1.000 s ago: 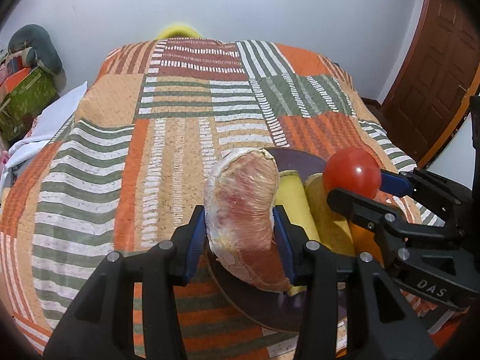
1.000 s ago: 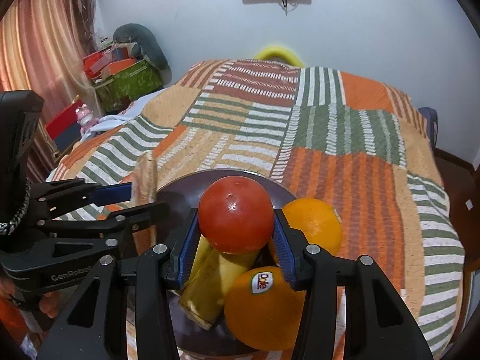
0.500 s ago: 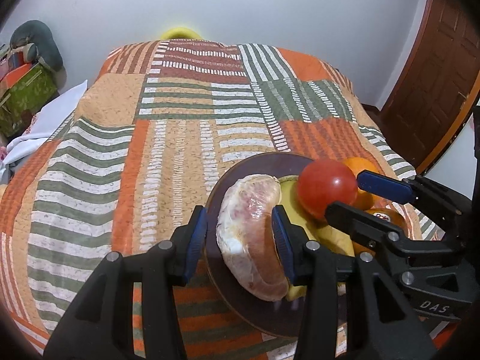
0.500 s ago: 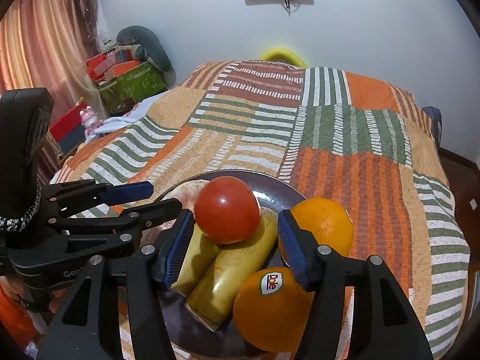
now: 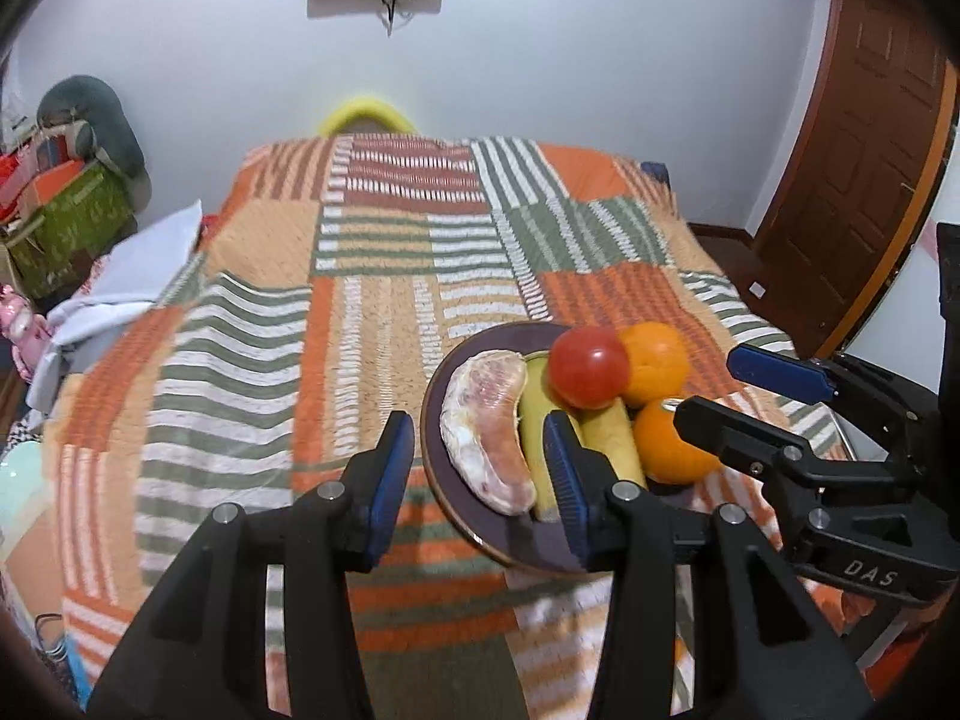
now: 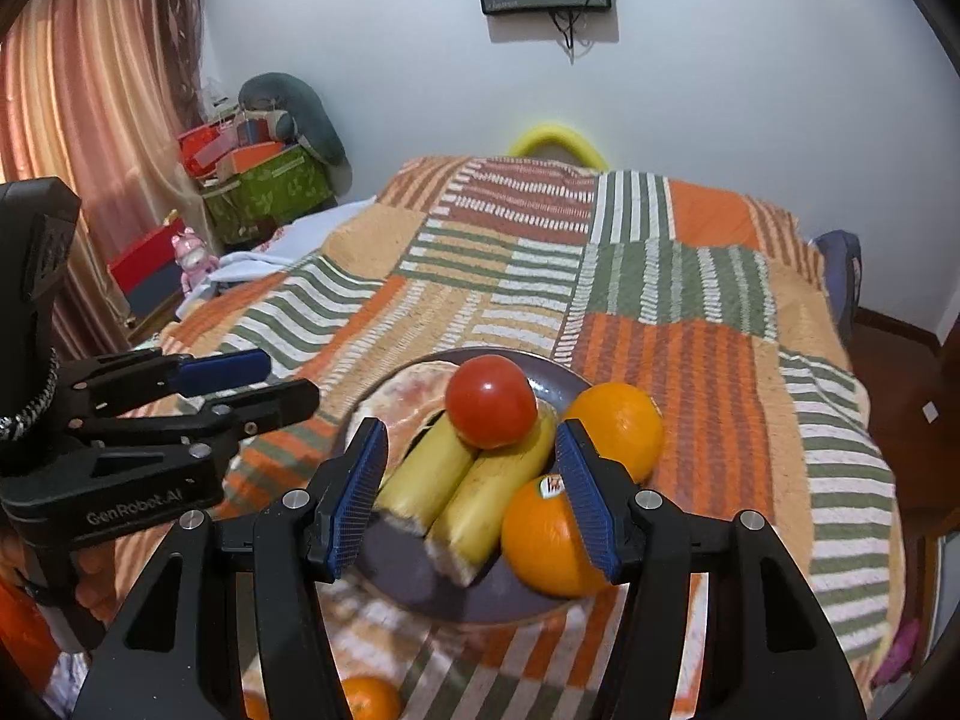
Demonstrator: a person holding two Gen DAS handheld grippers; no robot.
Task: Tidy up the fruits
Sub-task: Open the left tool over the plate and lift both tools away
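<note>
Plainly, the weakest spot on the plate [image 6: 558, 381] is the tomato [image 6: 491, 402], which sits on top of the two bananas [image 6: 462, 492] instead of on the dish; a nudge from either claw, or a dip in the soft bedspread [image 5: 372, 324], could roll it off.

Going left to right in the left wrist view, the left gripper [image 5: 480, 480] stands wide open and holds nothing, its right finger overlapping the plate's near edge. Next lies one peeled pomelo segment [image 5: 489, 426] along the plate's left side, then the bananas, the tomato above them, and two oranges [image 5: 654, 363] at the right edge, touching each other. The right gripper [image 6: 474, 492] is also spread wide and empty, its fingers flanking the bananas and the near orange [image 6: 549, 540], whose sticker shows. That orange bulges over the rim, so a careless brush could tip it onto the cover.

Below the plate in the right wrist view, one more orange fruit [image 6: 369, 697] lies on the bedspread, with perhaps another beside it; that part is too hidden to count.
</note>
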